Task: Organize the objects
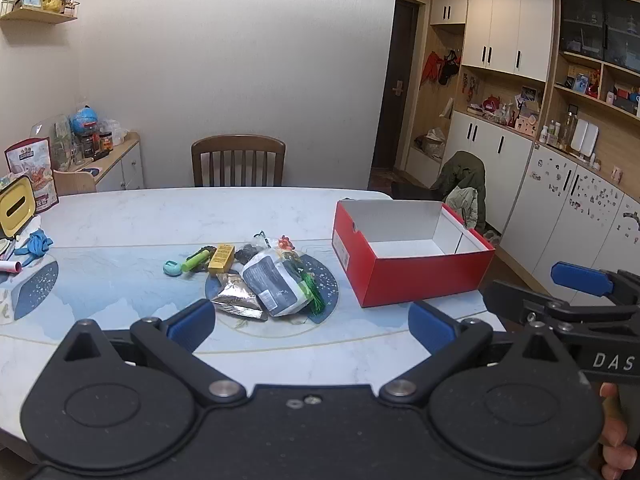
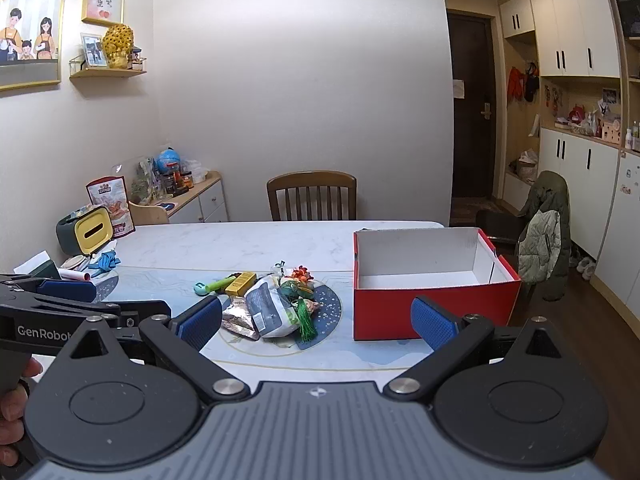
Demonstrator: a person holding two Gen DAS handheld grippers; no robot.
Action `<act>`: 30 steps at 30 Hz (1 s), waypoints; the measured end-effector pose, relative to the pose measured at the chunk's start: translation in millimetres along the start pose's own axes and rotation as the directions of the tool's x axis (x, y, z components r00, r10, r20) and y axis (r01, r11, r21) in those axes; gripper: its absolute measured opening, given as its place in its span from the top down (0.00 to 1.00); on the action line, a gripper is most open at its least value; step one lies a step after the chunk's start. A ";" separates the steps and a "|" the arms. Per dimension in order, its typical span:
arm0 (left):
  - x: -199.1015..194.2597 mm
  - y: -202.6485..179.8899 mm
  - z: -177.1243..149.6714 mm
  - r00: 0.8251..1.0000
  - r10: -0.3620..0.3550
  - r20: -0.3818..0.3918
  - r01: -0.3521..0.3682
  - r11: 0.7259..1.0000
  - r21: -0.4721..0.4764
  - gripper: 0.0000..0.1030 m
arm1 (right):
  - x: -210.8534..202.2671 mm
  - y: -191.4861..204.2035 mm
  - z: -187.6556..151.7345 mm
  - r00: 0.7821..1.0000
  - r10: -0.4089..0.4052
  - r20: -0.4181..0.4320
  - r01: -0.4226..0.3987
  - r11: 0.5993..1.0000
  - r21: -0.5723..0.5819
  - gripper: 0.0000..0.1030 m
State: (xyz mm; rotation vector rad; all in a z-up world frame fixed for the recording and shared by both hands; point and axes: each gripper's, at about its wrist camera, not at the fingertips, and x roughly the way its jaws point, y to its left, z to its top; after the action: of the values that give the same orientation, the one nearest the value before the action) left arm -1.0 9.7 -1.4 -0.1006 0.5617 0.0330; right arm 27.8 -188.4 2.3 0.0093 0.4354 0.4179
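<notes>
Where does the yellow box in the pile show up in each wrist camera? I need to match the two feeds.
Left wrist: yellow box left of centre, at the pile's back-left edge.
Right wrist: yellow box left of centre, behind the grey pouch.
Shared landmark: the open red box, to the right of the pile.

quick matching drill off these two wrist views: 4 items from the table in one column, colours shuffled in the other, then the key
Items:
1. open box
2. small carton in the pile
3. tassel at the pile's near edge
4. crumpled glove at the table's left end

Colours:
A. blue
B. green
C. red outside, white inside
D. yellow

Pairs: 1-C, 2-D, 3-B, 4-A

Both the left gripper and the right gripper are open, holding nothing.
</notes>
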 end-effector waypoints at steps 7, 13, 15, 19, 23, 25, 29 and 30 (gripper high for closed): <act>-1.5 4.7 -0.6 1.000 0.005 0.008 -0.004 1.000 -0.026 0.00 | -0.9 2.3 1.1 1.000 0.012 -0.002 -0.012 1.000 -0.020 0.02; -1.1 5.7 0.4 1.000 0.023 0.001 -0.023 0.999 -0.031 0.00 | -1.2 4.7 2.3 1.000 0.011 0.001 -0.011 0.999 -0.030 0.02; -1.7 5.4 0.5 1.000 0.027 0.006 -0.027 0.999 -0.028 0.00 | -1.6 4.0 1.8 1.000 0.009 0.004 -0.009 1.000 -0.028 0.02; -1.7 5.2 -0.1 1.000 0.030 0.006 -0.030 0.999 -0.028 0.00 | -0.9 7.0 2.8 1.000 0.009 0.004 -0.009 1.000 -0.028 0.02; -0.8 3.8 -2.8 0.999 0.032 0.007 -0.032 0.999 -0.028 0.00 | 1.2 9.5 4.5 1.000 0.004 0.007 -0.004 1.000 -0.030 0.02; -0.9 5.3 -2.5 1.000 0.030 0.008 -0.029 0.999 -0.026 0.00 | 3.6 10.8 5.8 1.000 0.001 0.005 -0.001 1.000 -0.031 0.02; 2.6 11.8 1.5 1.000 0.020 0.004 -0.020 1.000 -0.025 0.00 | 10.3 13.9 7.8 1.000 -0.007 -0.004 0.007 0.999 -0.031 0.02; 4.0 13.0 1.9 1.000 0.017 0.002 -0.017 1.000 -0.025 0.00 | 12.8 14.8 8.2 1.000 -0.011 -0.006 0.011 0.999 -0.031 0.02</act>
State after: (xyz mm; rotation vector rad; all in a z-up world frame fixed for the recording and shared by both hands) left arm 2.6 22.8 -3.1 -0.1202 0.5597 0.0562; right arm 36.0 -169.2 5.9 -0.0243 0.4351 0.4142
